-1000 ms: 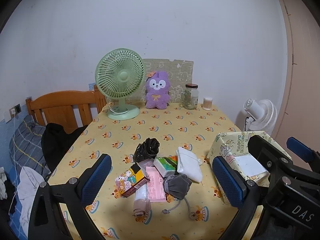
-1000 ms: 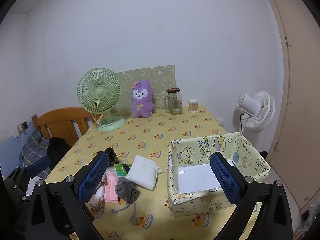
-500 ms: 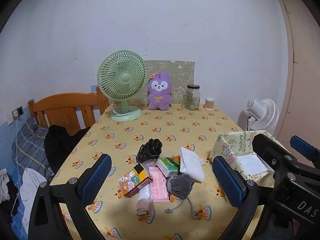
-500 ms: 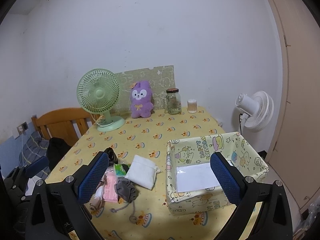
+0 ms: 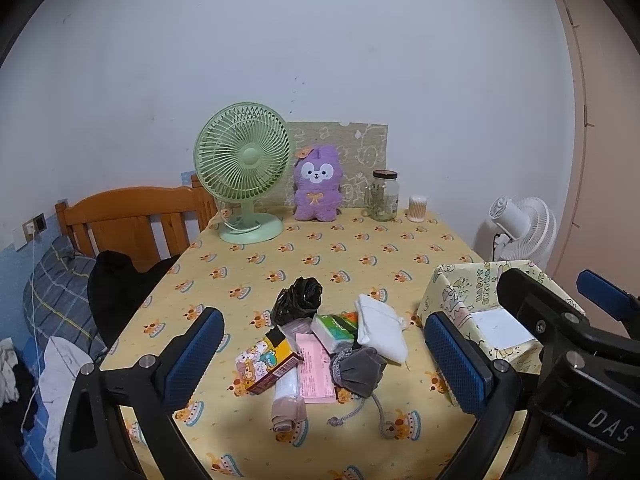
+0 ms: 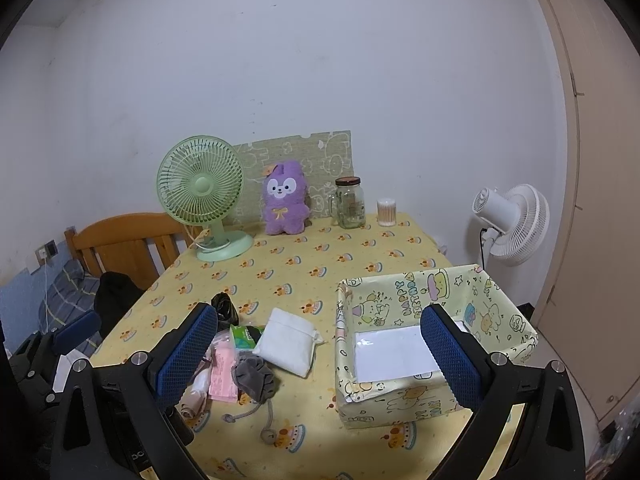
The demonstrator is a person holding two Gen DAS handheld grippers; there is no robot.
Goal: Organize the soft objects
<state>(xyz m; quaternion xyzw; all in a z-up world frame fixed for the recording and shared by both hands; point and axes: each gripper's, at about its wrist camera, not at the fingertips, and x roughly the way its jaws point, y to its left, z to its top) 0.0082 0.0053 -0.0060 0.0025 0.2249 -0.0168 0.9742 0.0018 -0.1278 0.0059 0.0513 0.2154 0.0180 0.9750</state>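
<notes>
Nearest the cameras, the left gripper [image 5: 320,364] and the right gripper [image 6: 318,358] hang above the near edge of the table [image 5: 360,248], each with its blue-padded jaws spread wide and nothing between them. Just beyond, a cluster of soft items lies on the yellow patterned cloth: a grey drawstring pouch [image 5: 358,372], a pink packet [image 5: 314,364], a beige roll [image 5: 288,398] and a cartoon-printed box [image 5: 270,364], all touching or overlapping. Behind these lie a green tissue pack [image 5: 334,330], a white pouch [image 6: 286,346] and a crumpled black bag [image 5: 298,304]. To the right of the cluster, apart from it, stands an open fabric bin [image 6: 432,296] with a white sheet [image 6: 394,354] on its floor. At the far edge stand a green desk fan [image 5: 244,168], a purple plush toy [image 5: 318,188], a glass jar [image 5: 384,196] and a cotton-swab container [image 5: 417,208]. Off the table, a white floor fan [image 6: 514,224] stands at right, a wooden headboard [image 5: 132,216] at left.
</notes>
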